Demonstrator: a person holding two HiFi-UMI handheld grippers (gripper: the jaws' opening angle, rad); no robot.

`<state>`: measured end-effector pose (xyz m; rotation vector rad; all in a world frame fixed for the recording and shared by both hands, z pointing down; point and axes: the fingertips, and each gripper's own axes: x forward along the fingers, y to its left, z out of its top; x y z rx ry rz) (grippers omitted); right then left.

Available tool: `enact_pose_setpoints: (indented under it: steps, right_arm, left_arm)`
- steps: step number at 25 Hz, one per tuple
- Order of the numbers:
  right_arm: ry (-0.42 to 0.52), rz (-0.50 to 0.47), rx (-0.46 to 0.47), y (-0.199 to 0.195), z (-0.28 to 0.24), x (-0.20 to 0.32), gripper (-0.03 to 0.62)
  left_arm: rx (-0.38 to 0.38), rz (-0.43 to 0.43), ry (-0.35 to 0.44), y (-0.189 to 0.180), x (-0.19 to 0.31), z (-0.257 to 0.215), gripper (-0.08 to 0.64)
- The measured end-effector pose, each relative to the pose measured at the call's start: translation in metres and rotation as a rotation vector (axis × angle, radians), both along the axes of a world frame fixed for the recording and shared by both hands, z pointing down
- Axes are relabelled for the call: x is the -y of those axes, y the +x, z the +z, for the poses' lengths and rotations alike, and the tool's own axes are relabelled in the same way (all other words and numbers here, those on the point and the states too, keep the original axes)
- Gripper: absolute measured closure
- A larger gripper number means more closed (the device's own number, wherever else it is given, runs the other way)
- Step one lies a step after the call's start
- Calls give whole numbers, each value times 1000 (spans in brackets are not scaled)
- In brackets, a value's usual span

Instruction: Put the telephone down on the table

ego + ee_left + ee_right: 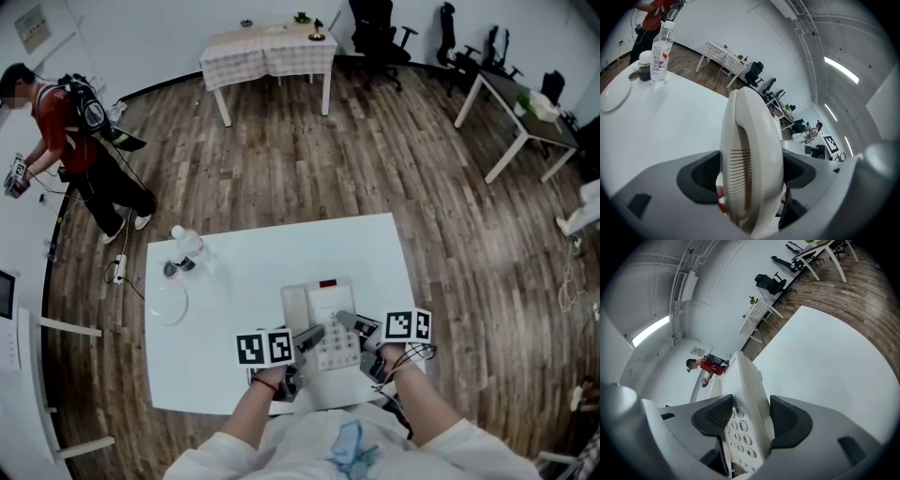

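i have the telephone (319, 323) between both tools, over the near part of the white counter (244, 281), close to my body. from the head view i cannot tell whether its base touches the counter yet.

my left tool (307, 337) pinches across the handset (750, 154), its dark pads pressed on either side of the ribbed earpiece end. my right tool (349, 323) is clamped on the right edge of the body, one pad on the keypad (738, 427) face and one underneath.

i judge it a light, stiff, hollow plastic shell, smooth and a bit slippery. the handset probably only rests in its cradle, so my left grip could lift it off the body. the firmer hold is the body's edge, where my right tool is. i would lower it level and set it down softly.

my left hand (265, 380) and right hand (394, 361) come in from the near edge. both tools slope forward and down and angle inward to meet at the telephone.
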<state>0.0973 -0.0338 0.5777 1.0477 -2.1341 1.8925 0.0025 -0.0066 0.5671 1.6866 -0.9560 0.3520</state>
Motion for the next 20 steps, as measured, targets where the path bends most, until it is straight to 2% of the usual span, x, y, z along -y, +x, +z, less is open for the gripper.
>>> enact_pose_setpoints:
  steps: [10,20]
  right_arm:
    - [25,19,16,1,-10,28,331]
    - [14,22,4,-2,4,71,331]
  left_arm:
    - [11,14,24,0,29,-11,173]
    - [3,11,17,-3,73,3,173]
